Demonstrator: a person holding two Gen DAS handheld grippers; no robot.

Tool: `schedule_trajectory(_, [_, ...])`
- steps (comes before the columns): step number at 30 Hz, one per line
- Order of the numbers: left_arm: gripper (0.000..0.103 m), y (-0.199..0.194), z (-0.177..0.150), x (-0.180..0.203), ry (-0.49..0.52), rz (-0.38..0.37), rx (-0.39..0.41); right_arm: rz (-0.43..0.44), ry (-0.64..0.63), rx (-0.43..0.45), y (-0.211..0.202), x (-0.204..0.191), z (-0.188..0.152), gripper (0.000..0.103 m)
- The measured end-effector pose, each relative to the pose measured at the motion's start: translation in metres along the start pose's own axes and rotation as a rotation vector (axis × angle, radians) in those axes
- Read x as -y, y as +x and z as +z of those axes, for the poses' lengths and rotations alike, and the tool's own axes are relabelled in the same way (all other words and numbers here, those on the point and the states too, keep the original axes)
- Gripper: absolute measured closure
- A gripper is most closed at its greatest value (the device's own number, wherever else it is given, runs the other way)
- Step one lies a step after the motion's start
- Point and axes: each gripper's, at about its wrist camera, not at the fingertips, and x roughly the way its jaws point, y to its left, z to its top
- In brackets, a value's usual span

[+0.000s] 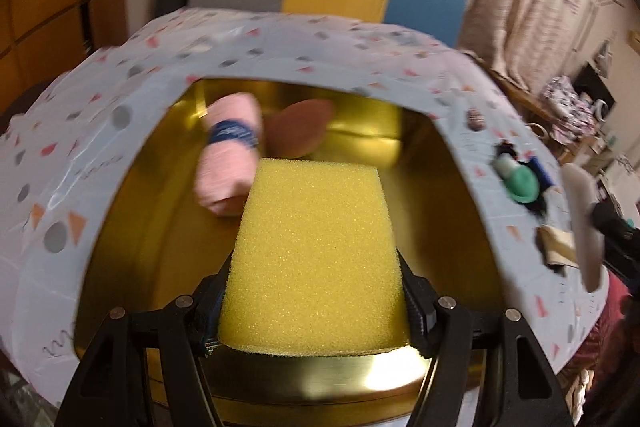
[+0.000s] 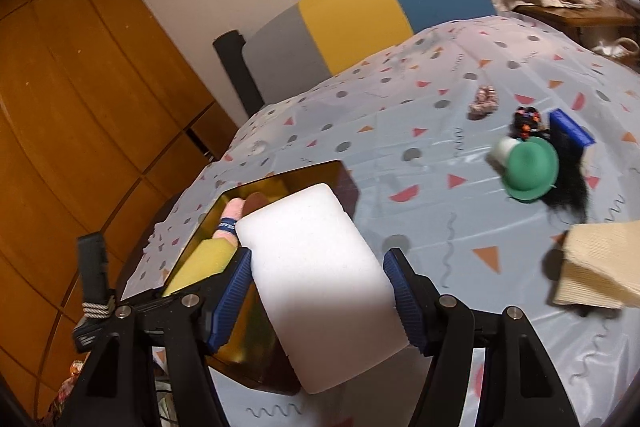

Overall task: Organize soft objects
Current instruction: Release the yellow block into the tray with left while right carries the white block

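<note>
In the gold tray [image 1: 132, 227] we already have a pink roll [image 1: 228, 155], our left gripper [image 1: 314, 307] pinches a yellow sponge [image 1: 316, 251] over the tray, and our right gripper [image 2: 320, 303] pinches a white sponge [image 2: 320, 279] beside it, both not yet dropped.

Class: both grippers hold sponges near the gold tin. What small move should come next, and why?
Probably lower the left gripper and release the yellow sponge: it already hangs over the gold tin, beside the pink roll.

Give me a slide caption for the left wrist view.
Left gripper holds a yellow sponge over the gold tin, beside a pink roll.
</note>
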Motion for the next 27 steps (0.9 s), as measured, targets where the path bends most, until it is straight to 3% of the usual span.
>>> schedule_trajectory(9, [0.032, 0.014, 0.000, -0.047, 0.001, 0.150, -0.053, 0.036, -0.042, -0.051, 0.032, -0.036, 0.000, 0.035])
schedule_trajectory(11, [0.023, 0.015, -0.001, -0.051, -0.007, 0.163, -0.058, 0.050, -0.051, -0.070, 0.041, -0.043, -0.002, 0.035])
schedule_trajectory(17, [0.021, 0.008, 0.001, -0.050, -0.016, 0.173, -0.056, 0.066, -0.089, -0.104, 0.059, -0.065, -0.005, 0.035])
schedule_trajectory(23, [0.021, -0.018, 0.003, -0.043, -0.049, 0.163, 0.036, 0.060, -0.114, -0.134, 0.075, -0.078, -0.005, 0.035])
schedule_trajectory(27, [0.021, -0.030, -0.001, -0.038, -0.104, 0.067, 0.090, 0.041, -0.118, -0.168, 0.090, -0.082, -0.004, 0.035])
